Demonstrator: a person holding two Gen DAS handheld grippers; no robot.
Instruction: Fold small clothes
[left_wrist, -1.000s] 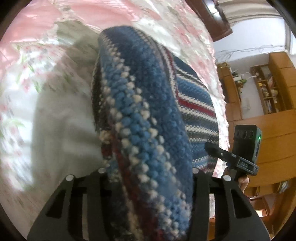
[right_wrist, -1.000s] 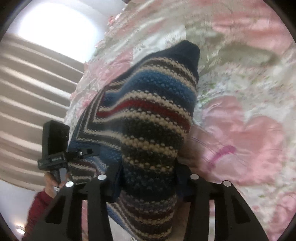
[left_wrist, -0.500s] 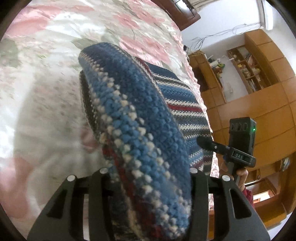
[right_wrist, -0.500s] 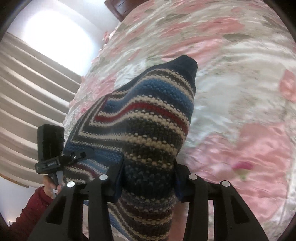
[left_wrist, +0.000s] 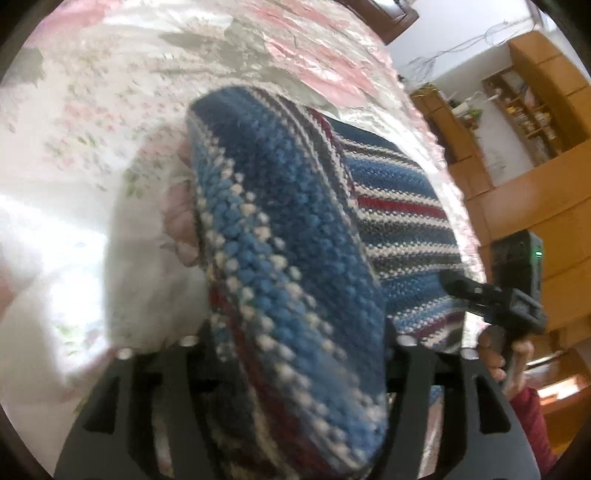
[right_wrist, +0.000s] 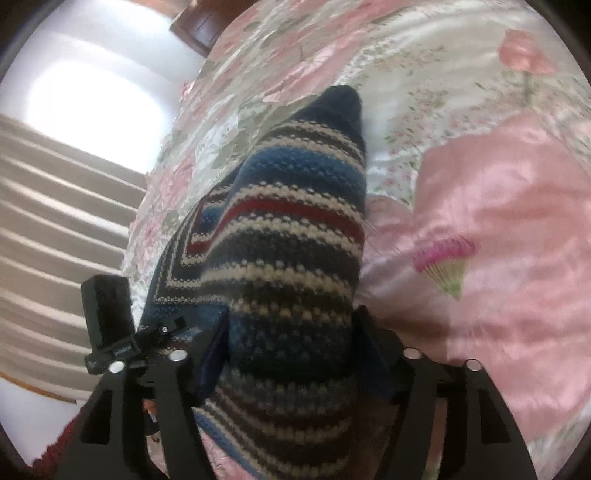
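Note:
A striped knit garment (left_wrist: 288, 236) in blue, white, red and grey hangs stretched between both grippers above the bed. My left gripper (left_wrist: 291, 354) is shut on one bunched end of it, the wool bulging out between the fingers. My right gripper (right_wrist: 291, 339) is shut on the other end (right_wrist: 295, 236), whose dark blue tip points toward the bed. The right gripper's body (left_wrist: 513, 295) shows at the right of the left wrist view, the left gripper's body (right_wrist: 110, 325) at the left of the right wrist view.
A satin bedspread (right_wrist: 498, 206) with pink flowers lies below and ahead. Wooden cabinets and shelves (left_wrist: 535, 110) stand beyond the bed's edge. Beige curtains and a bright window (right_wrist: 85, 110) are on the other side. A hand in a red sleeve (left_wrist: 528, 413) holds the right gripper.
Both grippers have carried the garment across the bed; the bedspread pattern under them has shifted. The grip on the knit has not changed.

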